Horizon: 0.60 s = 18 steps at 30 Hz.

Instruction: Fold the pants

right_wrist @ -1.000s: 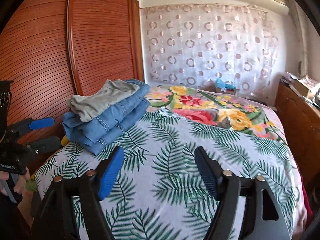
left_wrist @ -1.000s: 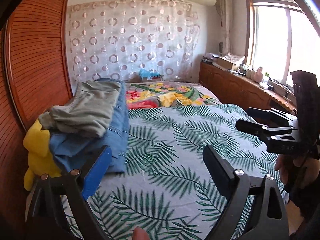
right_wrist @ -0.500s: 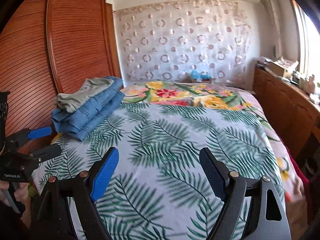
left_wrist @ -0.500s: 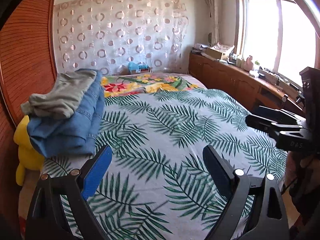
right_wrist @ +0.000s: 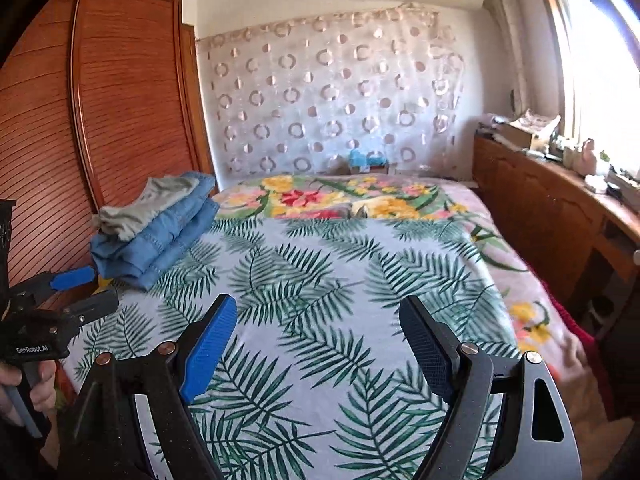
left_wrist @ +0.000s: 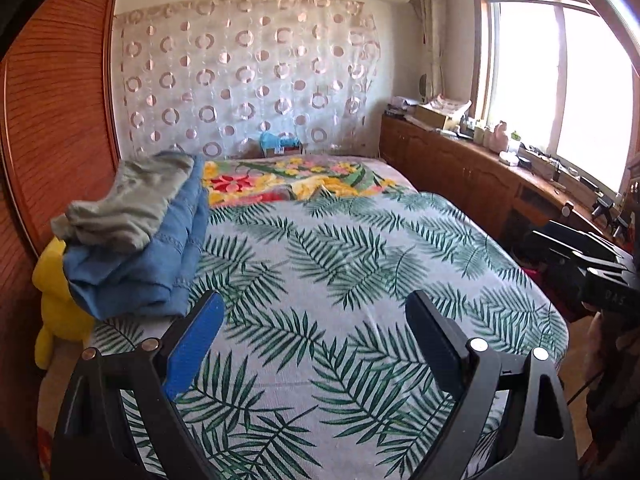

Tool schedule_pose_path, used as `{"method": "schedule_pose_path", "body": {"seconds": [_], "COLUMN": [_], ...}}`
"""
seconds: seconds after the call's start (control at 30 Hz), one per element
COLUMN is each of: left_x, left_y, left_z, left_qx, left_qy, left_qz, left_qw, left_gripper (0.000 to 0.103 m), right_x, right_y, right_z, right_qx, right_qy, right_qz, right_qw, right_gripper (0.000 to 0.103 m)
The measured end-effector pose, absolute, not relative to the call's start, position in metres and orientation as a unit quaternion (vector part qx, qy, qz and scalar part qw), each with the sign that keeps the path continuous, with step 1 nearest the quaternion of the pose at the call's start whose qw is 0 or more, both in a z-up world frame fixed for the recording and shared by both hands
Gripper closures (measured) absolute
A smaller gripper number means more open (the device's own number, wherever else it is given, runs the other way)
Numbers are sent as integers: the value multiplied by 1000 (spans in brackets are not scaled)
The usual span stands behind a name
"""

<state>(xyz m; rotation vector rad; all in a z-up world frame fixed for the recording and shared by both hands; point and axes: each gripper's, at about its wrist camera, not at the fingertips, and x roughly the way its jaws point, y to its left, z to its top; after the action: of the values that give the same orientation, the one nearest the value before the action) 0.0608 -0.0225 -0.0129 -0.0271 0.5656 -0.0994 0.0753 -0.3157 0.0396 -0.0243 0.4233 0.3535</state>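
Both grippers were just hanging over the near end of the bed, tipped a bit downward and aimed toward the far wall. The left gripper had its fingers spread wide with nothing between them, only the leaf-print bedspread underneath. Same deal with the right gripper: fingers wide apart, gripping nothing. In the right wrist view you could see the person's left hand wrapped around the left gripper's handle at the left edge of the picture, and in the left wrist view the right gripper poked in from the right edge at about the same height.

Further up, on the left side of the bed against the wooden wardrobe, sat the stack of folded pants: two blue denim pairs with a grey pair on top. The stack's long side ran toward the head of the bed, roughly along the wardrobe, with the rounded folds facing the near end. A yellow plush toy was wedged beside it.

Beyond that came a flowered blanket, then a circle-patterned curtain on the back wall. A wooden counter with clutter ran under the window on the right.
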Motion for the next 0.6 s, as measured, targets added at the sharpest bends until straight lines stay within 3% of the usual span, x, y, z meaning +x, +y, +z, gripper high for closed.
{"method": "schedule_pose_path", "body": {"seconds": [0.6], "left_x": [24], "left_y": [-23], "left_z": [55], "left_qx": [-7], "left_qy": [202], "left_qz": [-38], "left_qw": [979], "left_gripper": [10], "right_x": [6], "right_y": [-310], "right_z": [66], "right_qx": [-6], "right_qy": [139], "right_qz": [155], "right_qw": [978], "right_gripper": [18]}}
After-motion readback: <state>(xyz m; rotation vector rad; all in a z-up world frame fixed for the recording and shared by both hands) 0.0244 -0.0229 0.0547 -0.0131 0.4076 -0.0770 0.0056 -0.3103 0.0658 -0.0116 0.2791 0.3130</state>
